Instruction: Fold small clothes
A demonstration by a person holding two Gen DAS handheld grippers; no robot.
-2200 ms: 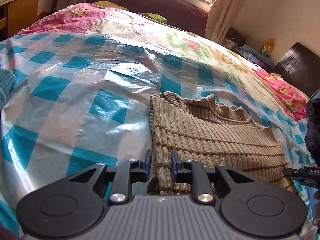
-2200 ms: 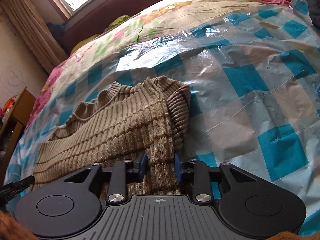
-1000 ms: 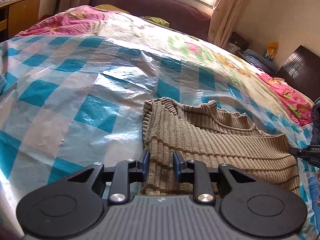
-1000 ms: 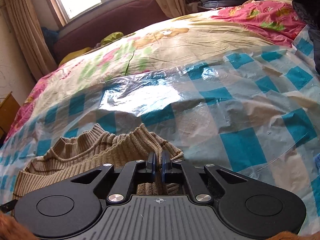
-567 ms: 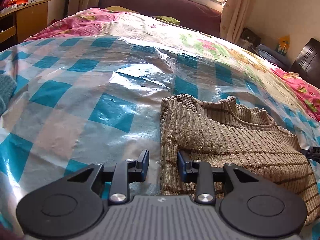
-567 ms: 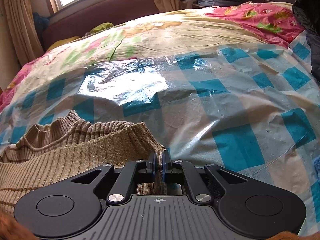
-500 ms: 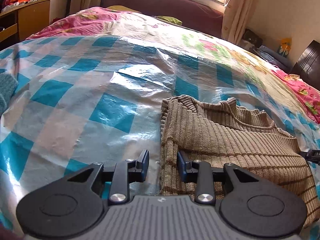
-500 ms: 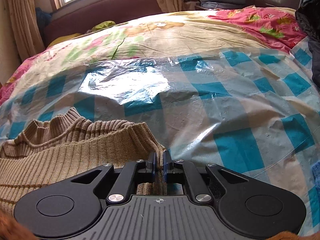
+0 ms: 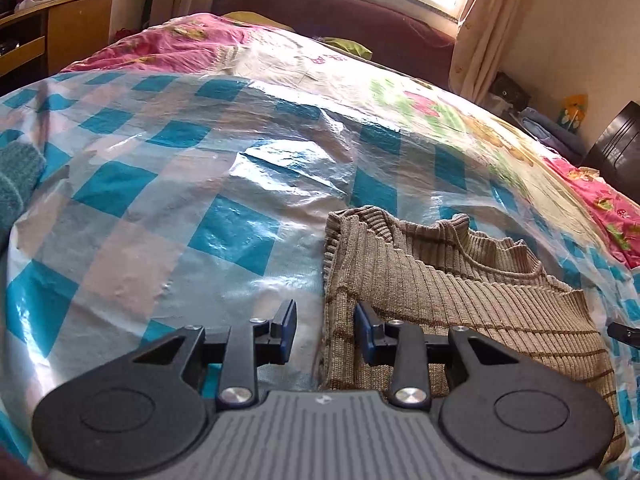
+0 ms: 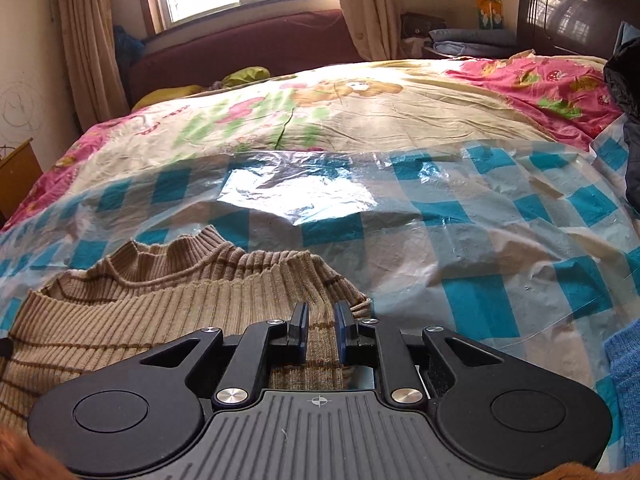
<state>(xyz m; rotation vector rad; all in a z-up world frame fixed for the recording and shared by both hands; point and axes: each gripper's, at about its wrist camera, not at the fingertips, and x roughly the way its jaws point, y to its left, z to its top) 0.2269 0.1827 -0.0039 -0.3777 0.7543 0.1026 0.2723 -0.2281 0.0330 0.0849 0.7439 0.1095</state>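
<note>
One fold looks done: brown ribbed sweater lies doubled on the bed (more folds likely). Left gripper jaws spread, right gripper jaws opening, both astride its edges, gripping nothing.

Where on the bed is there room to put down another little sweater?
There is bare checked plastic sheet between the tan sweater and the teal knit piece. More is free beyond the sweater's collar, up to the flowery quilt, and between the sweater and the blue knit thing. It is crowded where the sweater lies under both grippers.
</note>
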